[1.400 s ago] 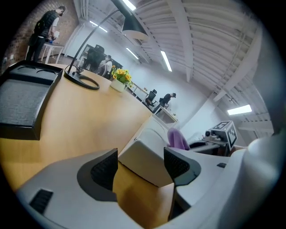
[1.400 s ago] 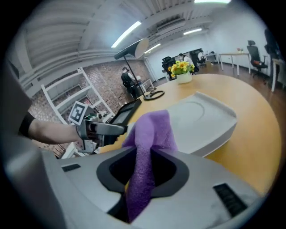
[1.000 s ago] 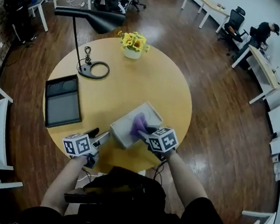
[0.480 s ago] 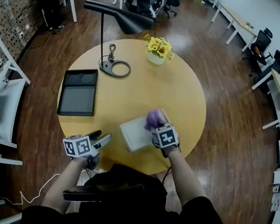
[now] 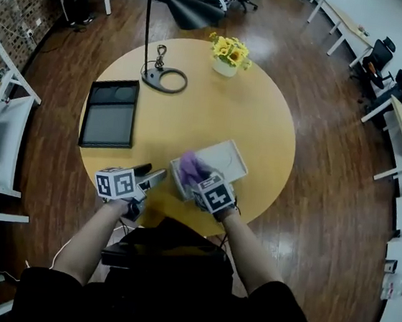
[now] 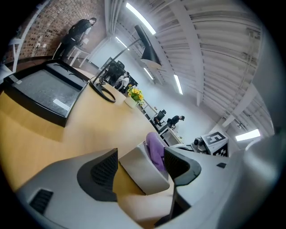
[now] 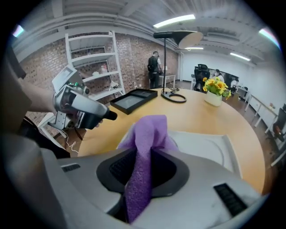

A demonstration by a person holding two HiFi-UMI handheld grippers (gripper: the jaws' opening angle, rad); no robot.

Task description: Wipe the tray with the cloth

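Wiping under way: R gripper [image 5: 197, 181], jaws clamped on purple cloth [image 7: 145, 134], holds it at near-left end of tray [image 5: 224, 159] on table [image 5: 192, 112]; contact w/ tray unclear. L gripper [image 6: 140, 166] has jaws wide apart, gripping nothing, tray corner just ahead. Judged mid-task: far end prob. left to wipe; no dirt discernible.

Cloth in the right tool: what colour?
Purple. The cloth shows best in the right gripper view, pinched in the right tool.
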